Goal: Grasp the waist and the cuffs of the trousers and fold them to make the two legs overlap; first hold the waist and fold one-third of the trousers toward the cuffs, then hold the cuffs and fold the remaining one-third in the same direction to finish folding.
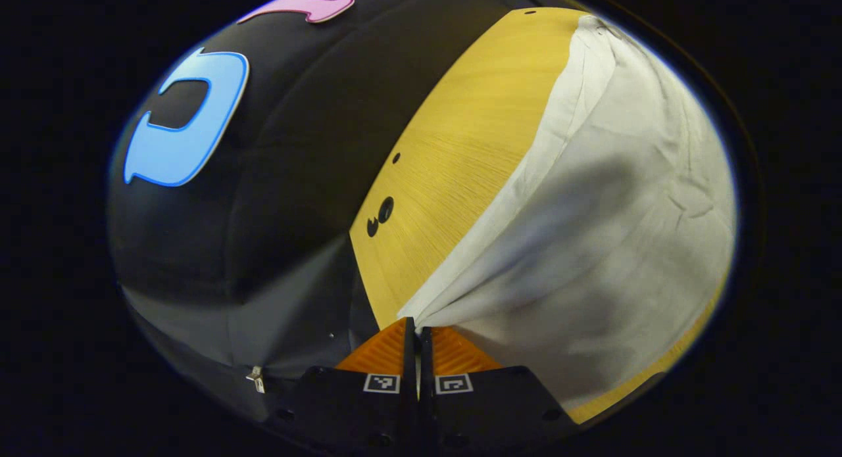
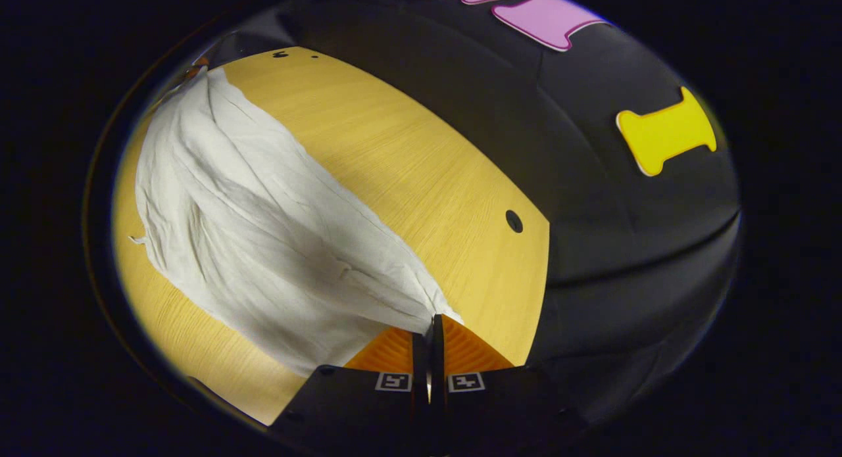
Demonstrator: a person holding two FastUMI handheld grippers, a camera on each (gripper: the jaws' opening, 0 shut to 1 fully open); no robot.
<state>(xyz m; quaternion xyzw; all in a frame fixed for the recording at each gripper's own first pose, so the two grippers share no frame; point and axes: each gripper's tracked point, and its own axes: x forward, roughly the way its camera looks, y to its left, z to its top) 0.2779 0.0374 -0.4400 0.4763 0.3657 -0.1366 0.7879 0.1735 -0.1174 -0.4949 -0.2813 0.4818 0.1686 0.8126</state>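
Note:
White trousers (image 1: 592, 214) lie on a yellow wooden table (image 1: 454, 148). In the left gripper view my left gripper (image 1: 417, 325) is shut on one end of the cloth, which fans out from the fingertips up and to the right. In the right gripper view my right gripper (image 2: 429, 324) is shut on an end of the same trousers (image 2: 263, 227), which stretch away to the upper left over the table (image 2: 421, 181). The cloth is lifted slightly at both pinched ends and casts a shadow. Which end is waist or cuffs I cannot tell.
The table's edge (image 1: 358, 260) runs close to the left gripper, with black booth cloth beyond. Small dark holes (image 1: 385, 209) mark the tabletop; another hole (image 2: 514, 221) sits near the table's edge in the right gripper view.

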